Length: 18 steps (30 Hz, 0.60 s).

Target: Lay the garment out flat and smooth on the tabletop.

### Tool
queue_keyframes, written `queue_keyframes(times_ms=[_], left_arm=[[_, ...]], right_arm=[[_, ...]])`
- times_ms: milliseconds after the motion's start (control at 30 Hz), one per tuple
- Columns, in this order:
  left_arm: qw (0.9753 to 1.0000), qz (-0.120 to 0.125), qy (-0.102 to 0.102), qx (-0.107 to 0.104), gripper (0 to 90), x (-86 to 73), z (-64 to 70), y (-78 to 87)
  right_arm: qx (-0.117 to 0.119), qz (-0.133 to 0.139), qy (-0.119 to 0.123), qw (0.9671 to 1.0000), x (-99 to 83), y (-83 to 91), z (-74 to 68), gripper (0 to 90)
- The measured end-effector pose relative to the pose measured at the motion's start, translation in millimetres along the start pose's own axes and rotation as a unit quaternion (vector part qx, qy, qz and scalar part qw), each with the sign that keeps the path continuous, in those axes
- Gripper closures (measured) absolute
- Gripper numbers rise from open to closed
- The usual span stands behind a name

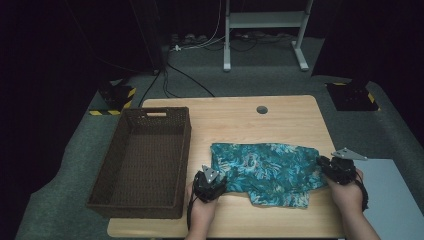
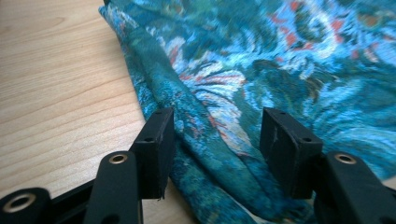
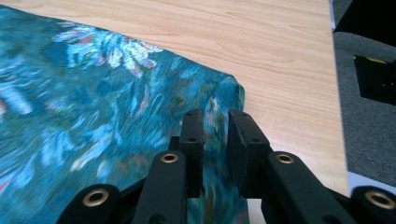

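A teal cloth with a floral print [image 1: 265,170] lies spread flat on the wooden table [image 1: 250,122]. My left gripper [image 1: 219,181] is at the cloth's front left corner. In the left gripper view its jaws stand wide open [image 2: 215,126] on either side of a raised fold of the cloth [image 2: 280,56]. My right gripper [image 1: 322,165] is at the cloth's right edge. Seen in the right gripper view, its jaws [image 3: 215,126] are pinched on a fold of that edge of the cloth [image 3: 93,93].
A dark brown wicker basket [image 1: 186,142] stands on the table's left part, just left of my left gripper. A round cable hole [image 1: 262,109] sits at the table's back. A grey panel [image 1: 395,192] lies off the table's right edge.
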State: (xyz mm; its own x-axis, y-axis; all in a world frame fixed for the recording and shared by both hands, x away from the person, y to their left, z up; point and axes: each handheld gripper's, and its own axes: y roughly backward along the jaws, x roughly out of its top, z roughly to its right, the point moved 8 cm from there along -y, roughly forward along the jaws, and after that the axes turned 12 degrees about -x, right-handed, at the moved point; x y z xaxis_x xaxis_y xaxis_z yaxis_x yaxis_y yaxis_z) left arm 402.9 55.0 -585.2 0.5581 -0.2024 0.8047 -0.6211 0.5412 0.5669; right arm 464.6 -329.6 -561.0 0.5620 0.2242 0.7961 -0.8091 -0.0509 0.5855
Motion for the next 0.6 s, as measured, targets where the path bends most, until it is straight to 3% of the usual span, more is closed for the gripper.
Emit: queue_keyframes(times_ms=[367,500,600], left_arm=[[0.9998,0.005,-0.001,-0.02,45.5,0.1,18.2,7.5],[0.9999,0.005,-0.009,0.001,44.8,-1.5,18.0,9.2],[1.0,0.001,-0.004,0.001,44.7,-3.7,15.1,8.8]], right_arm=[[0.012,0.005,-0.004,0.9999,-31.4,41.5,-7.2,65.1],[0.014,-0.005,-0.011,0.9998,-44.6,44.8,-10.1,60.8],[0.012,-0.006,-0.014,0.9998,-51.2,44.1,-10.9,56.3]])
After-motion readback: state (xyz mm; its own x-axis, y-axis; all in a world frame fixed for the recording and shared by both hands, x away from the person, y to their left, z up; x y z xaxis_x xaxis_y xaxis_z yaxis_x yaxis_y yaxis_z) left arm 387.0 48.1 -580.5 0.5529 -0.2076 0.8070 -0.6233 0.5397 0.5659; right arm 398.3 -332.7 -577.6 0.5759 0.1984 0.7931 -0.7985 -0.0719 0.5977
